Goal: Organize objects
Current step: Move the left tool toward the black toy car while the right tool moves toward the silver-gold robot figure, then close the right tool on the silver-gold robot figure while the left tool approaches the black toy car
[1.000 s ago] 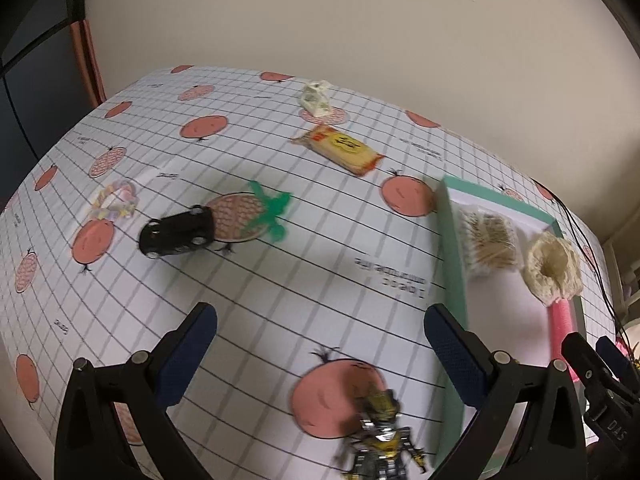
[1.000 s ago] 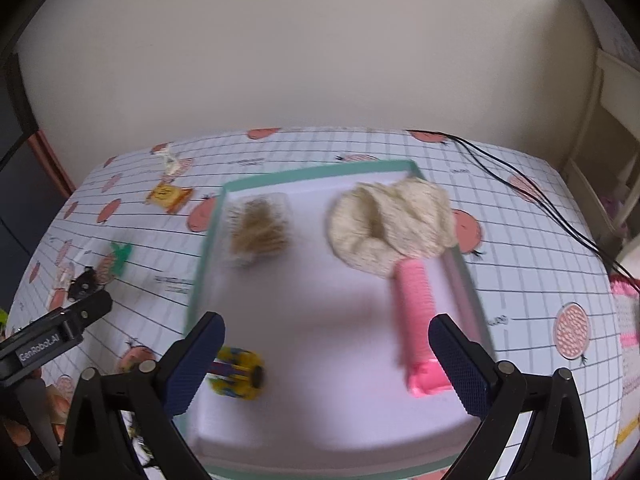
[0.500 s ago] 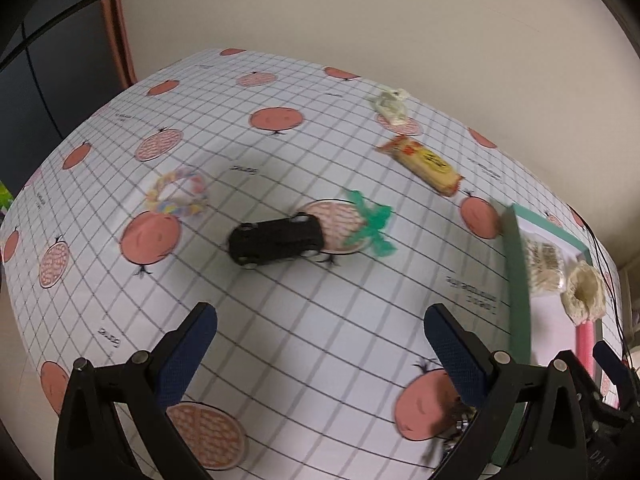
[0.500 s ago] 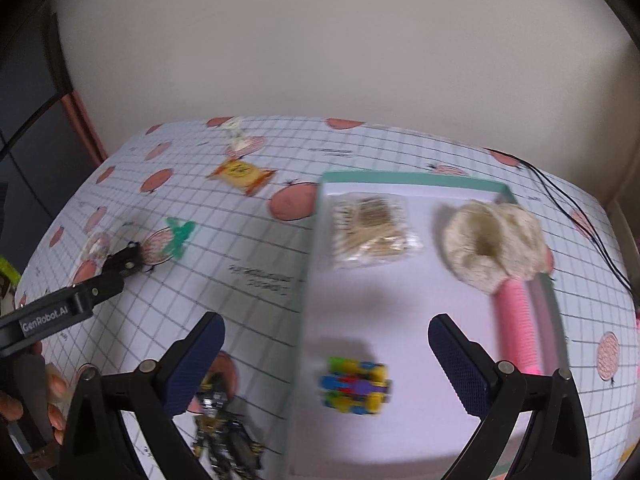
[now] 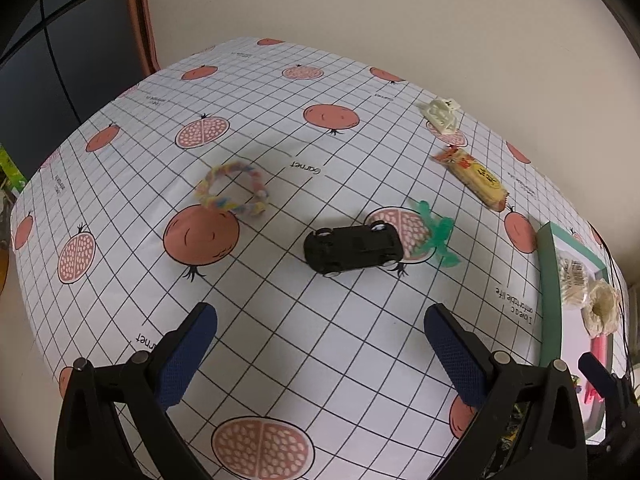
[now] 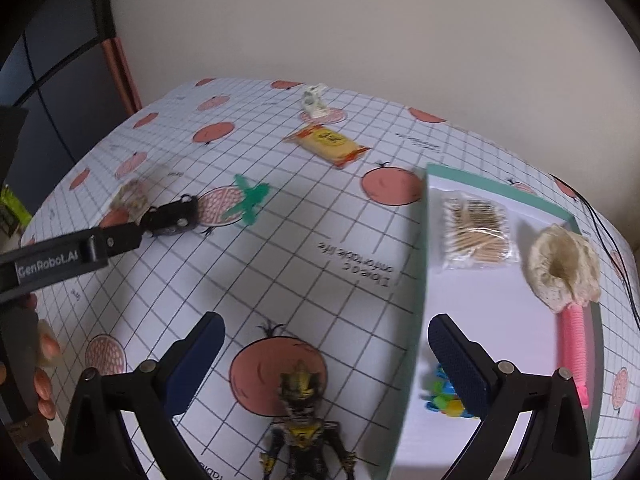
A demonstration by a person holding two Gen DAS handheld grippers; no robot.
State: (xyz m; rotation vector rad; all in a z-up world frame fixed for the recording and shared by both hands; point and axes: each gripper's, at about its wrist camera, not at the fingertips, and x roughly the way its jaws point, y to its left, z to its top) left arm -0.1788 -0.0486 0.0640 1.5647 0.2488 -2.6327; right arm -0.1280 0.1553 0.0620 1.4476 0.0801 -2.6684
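Tray (image 6: 496,192) holds five items, six wait on the surface (image 5: 280,340), both hand-held grippers (image 5: 320,356) (image 6: 326,364) spread empty.

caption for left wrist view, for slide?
Open left tongs face a black toy car on the fruit-print tablecloth.

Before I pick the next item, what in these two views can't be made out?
- Colourful block toy in the green-rimmed tray, right wrist view: hidden partly by the right gripper's finger, blurred.
- Black-and-gold robot figure, right wrist view: legs cut off by bottom edge.
- Pastel braided ring, right wrist view: blurred.
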